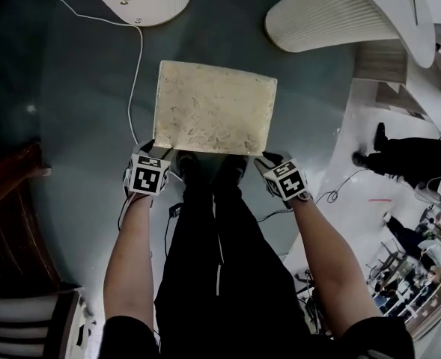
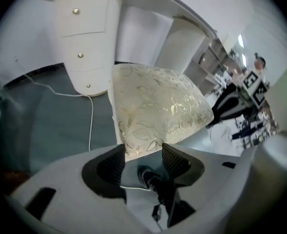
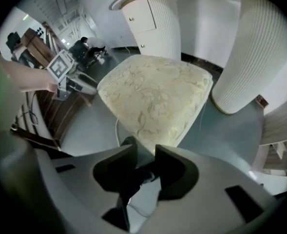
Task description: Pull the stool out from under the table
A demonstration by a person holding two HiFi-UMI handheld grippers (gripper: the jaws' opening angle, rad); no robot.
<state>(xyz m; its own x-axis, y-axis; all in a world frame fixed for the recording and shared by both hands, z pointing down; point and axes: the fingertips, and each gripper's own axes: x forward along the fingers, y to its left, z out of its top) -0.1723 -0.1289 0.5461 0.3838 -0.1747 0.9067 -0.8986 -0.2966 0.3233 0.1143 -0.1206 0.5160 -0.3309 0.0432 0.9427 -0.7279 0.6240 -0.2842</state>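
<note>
Cushioned stool (image 1: pixel 215 108) stands mid-frame, clear of the white table (image 1: pixel 332 17) at the top. Left gripper (image 1: pixel 150 152) pinches its lower-left corner, seemingly for dragging. Right gripper (image 1: pixel 269 160), jaws narrow and empty, waits beside the lower-right corner.

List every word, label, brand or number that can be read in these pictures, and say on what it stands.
None: no word or number is readable in any view.
The left gripper and the right gripper carry black-and-white square markers, not letters.
The stool shows only a leaf pattern.
</note>
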